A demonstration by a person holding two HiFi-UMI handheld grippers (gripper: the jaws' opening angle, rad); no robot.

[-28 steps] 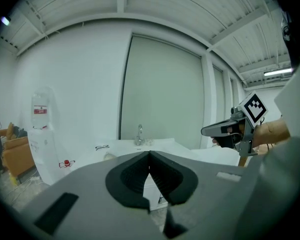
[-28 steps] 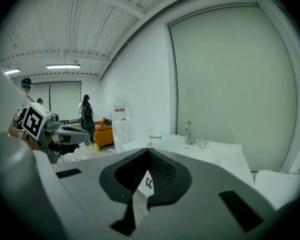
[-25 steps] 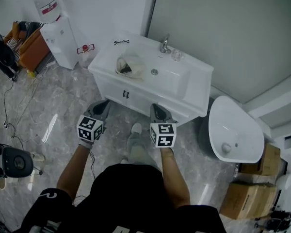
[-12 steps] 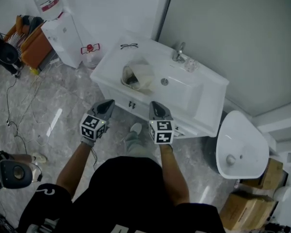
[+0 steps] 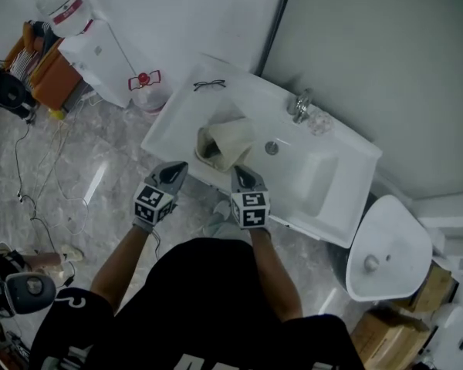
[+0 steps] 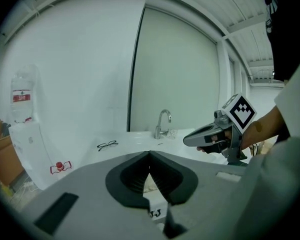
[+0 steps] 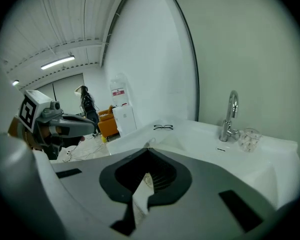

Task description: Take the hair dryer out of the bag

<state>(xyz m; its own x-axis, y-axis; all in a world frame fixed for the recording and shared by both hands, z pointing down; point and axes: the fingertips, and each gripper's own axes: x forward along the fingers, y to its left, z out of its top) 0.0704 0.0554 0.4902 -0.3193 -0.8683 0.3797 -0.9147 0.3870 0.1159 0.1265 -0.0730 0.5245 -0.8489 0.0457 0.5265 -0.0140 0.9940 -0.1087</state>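
Fingers meet tip to tip on the left gripper [image 5: 172, 175] and on the right gripper [image 5: 242, 177], and neither has anything between them; both hang just short of the front edge of the vanity top [image 5: 177, 118], apart from it. The step in hand looks like the reach for the bag [image 5: 225, 142], so the task is barely begun. The bag lies slumped by the front edge of the vanity top, just left of the basin [image 5: 301, 168], with its mouth turned toward the person. A dark shape [image 5: 208, 154] shows in that mouth, most likely the hair dryer, though too little is exposed to be sure. To do this well, the jaws should be spread before they arrive. One gripper should pinch the bag's rim and hold it down while the other takes the dark body and draws it toward the front edge. The film looks thin and light, so unpinned it would probably come along with the dryer or slide off the edge. The basin holds only its drain [image 5: 272, 147]. Farther back, a glass tumbler [image 5: 321, 120] stands beside the faucet [image 5: 301, 105] at the rear edge; what it holds cannot be told. A pair of glasses [image 5: 209, 85] rests near the back left corner, well apart from the bag.
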